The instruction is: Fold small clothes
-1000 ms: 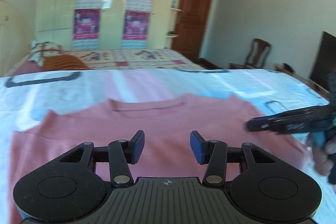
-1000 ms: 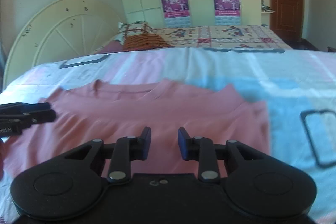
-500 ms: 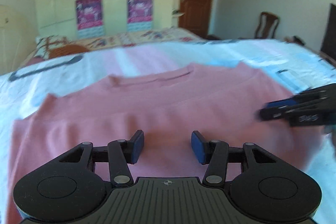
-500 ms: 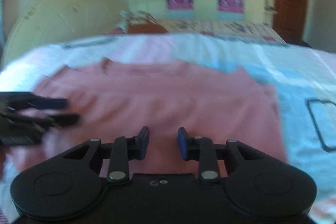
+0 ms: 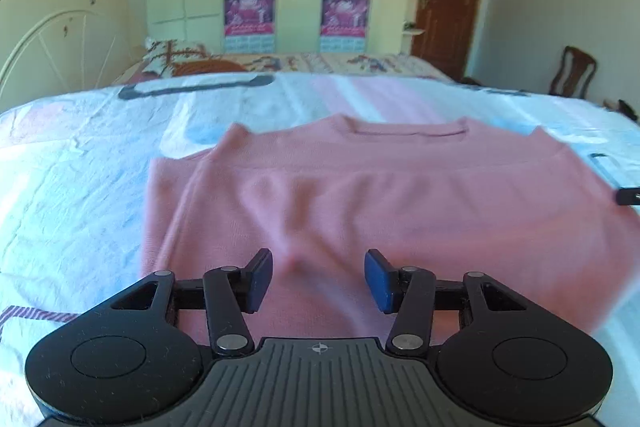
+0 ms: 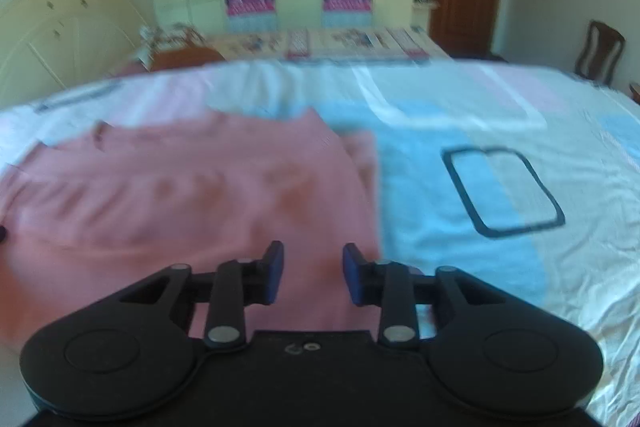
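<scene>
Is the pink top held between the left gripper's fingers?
No. The left gripper is open above the pink top, which lies flat on the bed.

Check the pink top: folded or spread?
Mostly spread: the pink top lies flat on the bedsheet, neckline visible, though both sleeves look tucked under.

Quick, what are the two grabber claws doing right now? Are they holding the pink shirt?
Left gripper: open, holding nothing, above the pink shirt.
Right gripper: open, jaws just opened wider, nothing between them.
</scene>
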The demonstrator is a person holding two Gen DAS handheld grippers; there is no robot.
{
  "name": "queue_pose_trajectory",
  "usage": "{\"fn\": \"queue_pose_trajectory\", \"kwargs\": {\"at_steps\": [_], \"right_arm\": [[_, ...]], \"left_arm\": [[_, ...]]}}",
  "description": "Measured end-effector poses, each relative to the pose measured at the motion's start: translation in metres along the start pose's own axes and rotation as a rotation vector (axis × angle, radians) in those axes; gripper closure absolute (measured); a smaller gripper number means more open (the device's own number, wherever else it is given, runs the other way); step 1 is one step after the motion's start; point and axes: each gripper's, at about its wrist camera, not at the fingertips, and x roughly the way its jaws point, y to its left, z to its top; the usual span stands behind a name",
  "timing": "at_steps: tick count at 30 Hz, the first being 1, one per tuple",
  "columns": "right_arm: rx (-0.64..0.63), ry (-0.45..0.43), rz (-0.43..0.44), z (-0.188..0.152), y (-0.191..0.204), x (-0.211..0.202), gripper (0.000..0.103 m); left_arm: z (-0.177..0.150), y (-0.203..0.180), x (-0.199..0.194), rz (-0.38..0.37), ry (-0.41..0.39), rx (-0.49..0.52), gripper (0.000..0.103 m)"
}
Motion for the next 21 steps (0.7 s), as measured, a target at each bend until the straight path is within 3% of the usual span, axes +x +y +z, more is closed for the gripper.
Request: {"fn": "queue_pose_trajectory", "kwargs": {"at_steps": [6,10,15,18,19,21], "right_arm": [[-0.108,0.047,0.191,-0.017,0.077,-0.01,0.069],[-0.2,0.113,0.174,-0.039,0.109,-0.004,0.068],[-0.214,0.104,0.119,-0.046,0.084,-0.02,0.068],[-0.138,0.1,0.018,-0.047,0.043,-0.027,0.068],[-0.104,0.102,-0.014,-0.047,0.028,-0.028,0.068],[-0.051,0.124,-0.039,-0.05,0.002,-0.028,0.068]], "left_arm": [[-0.017,-0.067,-0.014,-0.133,0.006,0.062,0.053],[-0.031,-0.071,-0.011,-0.102,0.055,0.034,0.053],[-0.05,-0.019,-0.032,-0.029,0.051,-0.042,0.053],[-0.058,0.013,-0.045,-0.012,0.033,-0.074,0.053],[-0.06,0.019,-0.047,0.059,0.043,-0.078,0.053],[-0.063,0.031,-0.052,0.069,0.041,-0.099,0.053]]}}
